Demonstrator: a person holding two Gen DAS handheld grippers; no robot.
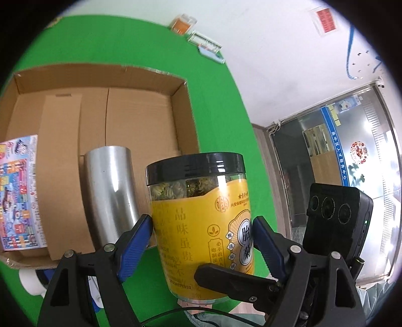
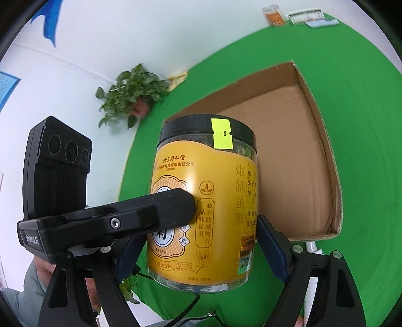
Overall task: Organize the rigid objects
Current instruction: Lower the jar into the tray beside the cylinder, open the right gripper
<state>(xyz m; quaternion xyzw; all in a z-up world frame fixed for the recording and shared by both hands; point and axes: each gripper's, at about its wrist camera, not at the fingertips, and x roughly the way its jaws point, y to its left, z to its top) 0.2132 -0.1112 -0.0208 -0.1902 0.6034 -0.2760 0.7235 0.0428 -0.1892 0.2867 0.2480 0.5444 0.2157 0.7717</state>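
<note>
Green tabletop (image 1: 221, 105) backs the upright jar (image 1: 201, 221), black lid up, apparently clamped by both left claw (image 1: 202, 236) and right claw (image 2: 201, 241).

Jar (image 1: 201, 221) before box (image 1: 140, 120); cylinder (image 1: 110, 191) prob. inside.

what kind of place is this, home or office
Probably an office or service centre set up for recording, not a home: a green cloth-covered table, a glass door with blue Chinese signage, notices on the white wall and a potted plant.
</note>
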